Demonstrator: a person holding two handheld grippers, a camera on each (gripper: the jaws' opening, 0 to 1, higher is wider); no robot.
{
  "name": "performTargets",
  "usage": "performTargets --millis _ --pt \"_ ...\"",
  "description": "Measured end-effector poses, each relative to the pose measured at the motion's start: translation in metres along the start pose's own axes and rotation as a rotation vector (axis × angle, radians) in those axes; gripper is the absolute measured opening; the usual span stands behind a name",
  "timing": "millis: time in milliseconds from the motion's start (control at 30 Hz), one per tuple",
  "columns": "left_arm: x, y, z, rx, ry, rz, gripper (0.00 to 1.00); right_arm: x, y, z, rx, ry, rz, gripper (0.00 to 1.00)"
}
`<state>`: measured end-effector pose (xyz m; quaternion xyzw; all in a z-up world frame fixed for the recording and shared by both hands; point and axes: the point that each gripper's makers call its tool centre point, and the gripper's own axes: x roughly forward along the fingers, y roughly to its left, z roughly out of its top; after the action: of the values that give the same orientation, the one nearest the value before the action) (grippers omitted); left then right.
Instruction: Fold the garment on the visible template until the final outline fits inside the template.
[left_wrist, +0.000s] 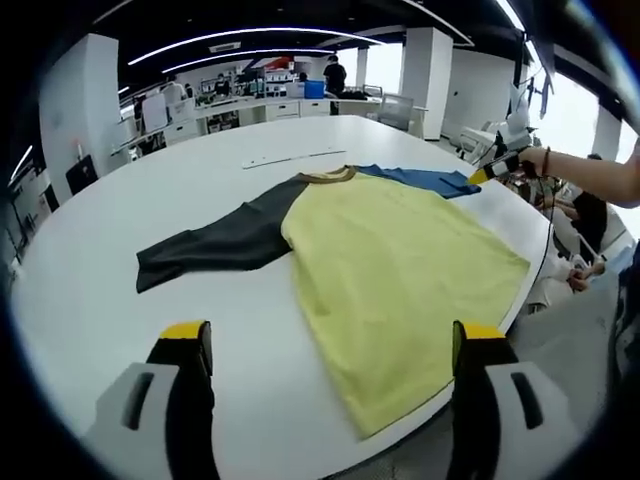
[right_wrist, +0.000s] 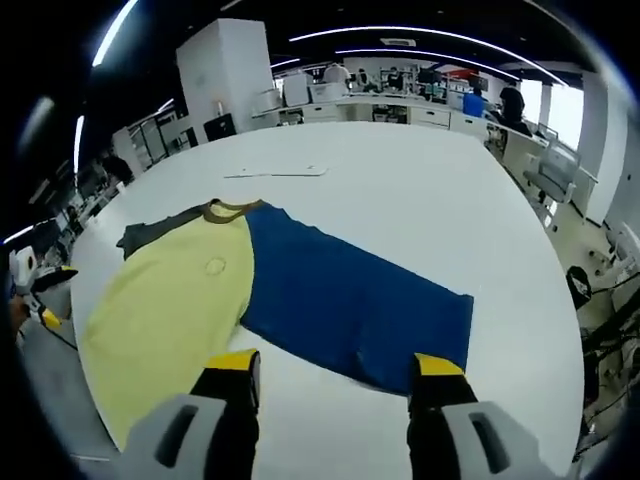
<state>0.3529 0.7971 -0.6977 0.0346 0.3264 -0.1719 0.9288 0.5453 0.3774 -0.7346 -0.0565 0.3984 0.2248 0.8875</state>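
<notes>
On the white worktop (left_wrist: 120, 300) of an open office the shirt (left_wrist: 400, 270) lies flat mid-frame, unfolded, both the left gripper (left_wrist: 330, 350) and right gripper (right_wrist: 335, 375) with fingers spread and empty, so folding seems unstarted; next, probably pinch the blue sleeve (right_wrist: 350, 300).

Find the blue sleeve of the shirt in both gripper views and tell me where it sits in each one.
Left gripper view: the blue sleeve is a thin strip at upper right, beyond the yellow body, ending near the right gripper.
Right gripper view: the blue sleeve is large and central, reaching toward that view's own jaws.
Shared landmark: the brown collar, where blue, yellow and dark sleeve meet.
</notes>
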Motion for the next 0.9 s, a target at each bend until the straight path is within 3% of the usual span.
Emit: performTargets --millis 200,433,667,733,900 --pt "-0.001 0.003 0.002 -0.002 -0.007 0.013 0.94 0.019 -0.008 -0.003 -0.011 0.062 -0.004 0.4" --pt "0.0 0.0 -0.001 -0.008 -0.003 0.011 0.91 0.034 -0.009 -0.006 -0.032 0.1 -0.006 0.31" --pt "-0.002 0.001 -0.004 -0.019 0.006 0.017 0.88 0.035 -0.021 -0.008 -0.076 0.125 -0.071 0.16" --pt "-0.003 0.002 -0.005 -0.019 0.01 0.02 0.87 0.035 -0.022 -0.008 -0.01 0.116 -0.097 0.15" --pt "-0.004 0.0 -0.007 -0.017 0.018 0.019 0.85 0.036 -0.021 -0.007 -0.042 0.125 -0.109 0.12"
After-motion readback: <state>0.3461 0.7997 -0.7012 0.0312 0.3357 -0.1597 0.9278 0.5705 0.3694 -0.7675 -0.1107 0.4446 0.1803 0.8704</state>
